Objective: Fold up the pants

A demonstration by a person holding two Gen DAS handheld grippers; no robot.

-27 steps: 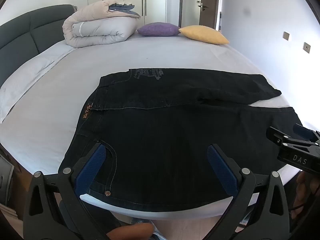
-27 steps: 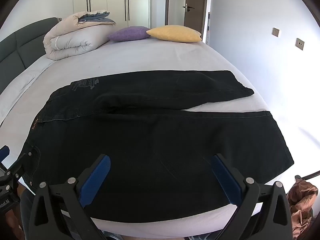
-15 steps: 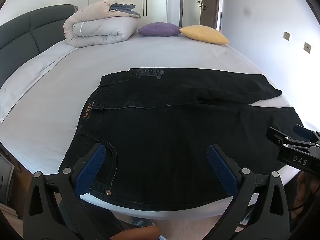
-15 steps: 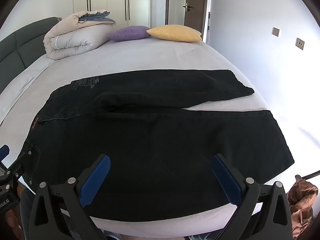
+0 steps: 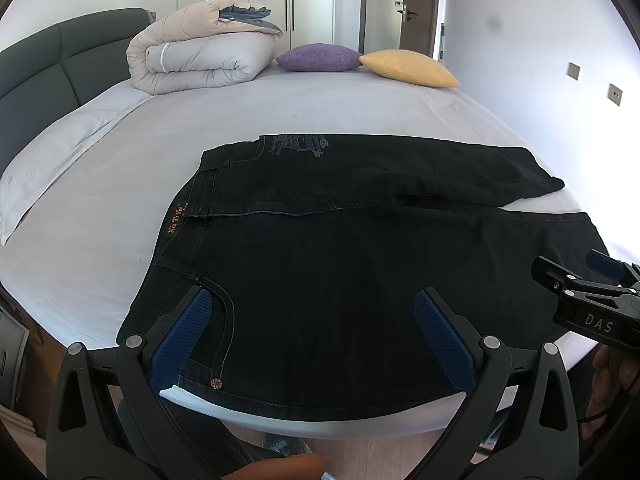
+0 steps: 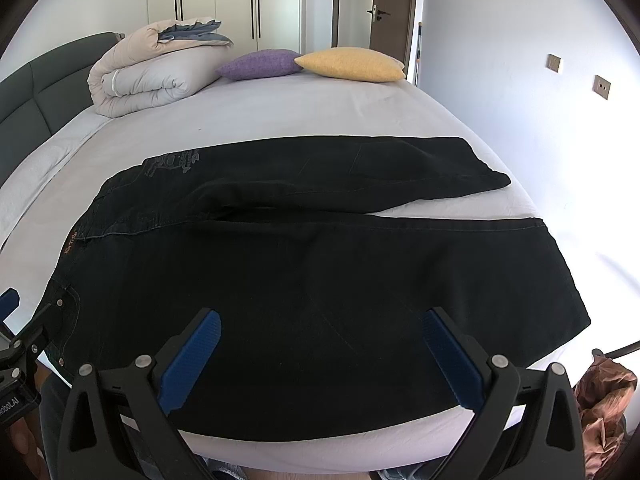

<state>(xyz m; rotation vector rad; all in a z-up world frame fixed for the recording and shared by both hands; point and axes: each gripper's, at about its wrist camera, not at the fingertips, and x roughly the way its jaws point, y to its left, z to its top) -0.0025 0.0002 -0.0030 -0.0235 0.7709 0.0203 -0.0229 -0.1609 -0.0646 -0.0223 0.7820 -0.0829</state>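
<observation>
Two grippers hang over the near edge of the bed point(image 5: 120, 184), both tilted down toward the cloth with their jaws spread as wide as they go and nothing between the blue pads. As I read it, no fold has been started: the black pants point(image 5: 340, 264) lie flat across the sheet, waistband to the left, legs running to the right, the farther leg angled slightly away so a wedge of sheet shows between the two hems. To do this well, I would say each tool should come down on the near long edge, one by the waist and one toward the hem, pinch both layers of that leg, and carry it up and over onto the far leg evenly so the seams line up; lifting one end ahead of the other would likely skew the denim. From where the left gripper point(image 5: 308, 332) looks, the front pocket and its rivet sit just beside its left pad, with the near hip under it. The right gripper point(image 6: 320, 356) hovers above the middle of the near leg, with the hem off to its right. A rolled duvet point(image 6: 148, 76) and two cushions sit well apart at the far side.
</observation>
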